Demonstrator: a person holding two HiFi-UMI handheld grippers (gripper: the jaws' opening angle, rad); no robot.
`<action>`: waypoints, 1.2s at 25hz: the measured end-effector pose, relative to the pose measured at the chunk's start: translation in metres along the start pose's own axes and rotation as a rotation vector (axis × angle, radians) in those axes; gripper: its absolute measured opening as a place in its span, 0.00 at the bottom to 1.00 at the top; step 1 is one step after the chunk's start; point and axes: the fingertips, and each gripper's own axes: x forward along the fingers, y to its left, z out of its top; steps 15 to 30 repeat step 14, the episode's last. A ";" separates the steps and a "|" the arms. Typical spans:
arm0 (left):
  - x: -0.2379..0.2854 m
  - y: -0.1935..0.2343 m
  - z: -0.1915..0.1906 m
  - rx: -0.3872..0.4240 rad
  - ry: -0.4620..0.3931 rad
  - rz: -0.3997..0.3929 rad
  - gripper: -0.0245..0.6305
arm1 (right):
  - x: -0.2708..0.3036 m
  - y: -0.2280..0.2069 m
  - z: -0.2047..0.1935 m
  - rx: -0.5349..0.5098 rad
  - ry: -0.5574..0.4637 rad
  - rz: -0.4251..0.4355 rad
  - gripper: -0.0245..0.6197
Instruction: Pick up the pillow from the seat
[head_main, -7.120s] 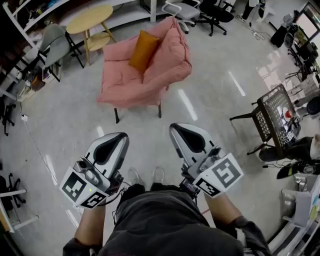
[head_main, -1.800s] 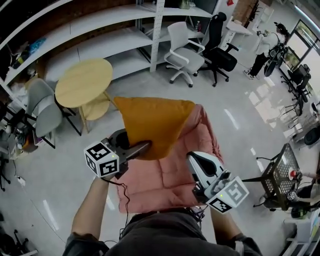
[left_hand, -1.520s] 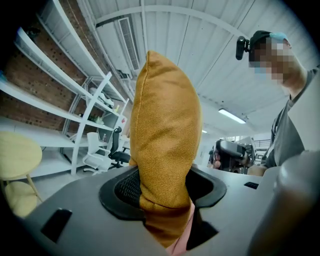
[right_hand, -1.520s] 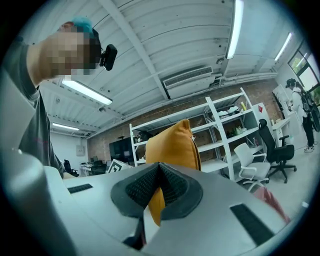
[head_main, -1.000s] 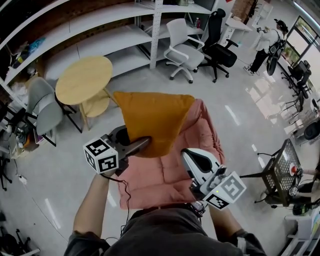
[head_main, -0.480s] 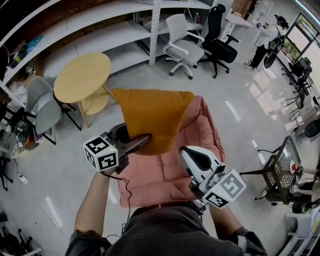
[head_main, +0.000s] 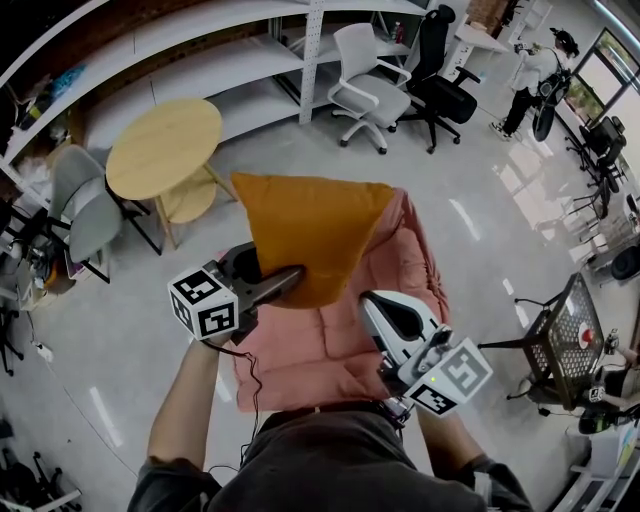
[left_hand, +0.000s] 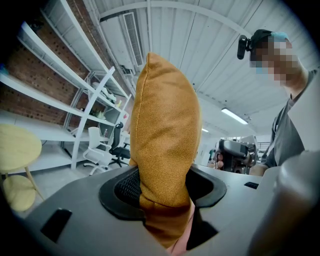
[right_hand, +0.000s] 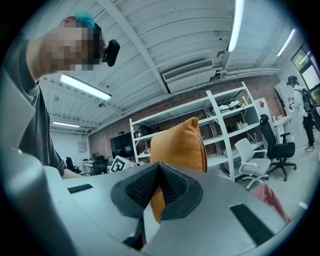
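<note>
The orange pillow (head_main: 310, 235) hangs above the pink armchair (head_main: 335, 350), its lower corner squeezed between the half-parted jaws of the left gripper (head_main: 284, 284). It looks soft, light and floppy, so a deep bite near the corner should hold best. The right gripper (head_main: 378, 305), over the armchair's seat, has its jaws together and holds nothing.

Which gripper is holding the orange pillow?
The left gripper, clamped on the pillow at its edge; the right gripper is shut on nothing.
</note>
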 end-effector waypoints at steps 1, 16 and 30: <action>0.000 0.000 -0.002 0.000 0.004 0.000 0.42 | 0.000 0.000 -0.001 0.001 0.001 0.001 0.05; 0.001 0.001 -0.011 -0.006 0.018 -0.001 0.42 | -0.001 0.000 -0.008 0.009 0.009 0.003 0.05; 0.001 0.001 -0.011 -0.006 0.018 -0.001 0.42 | -0.001 0.000 -0.008 0.009 0.009 0.003 0.05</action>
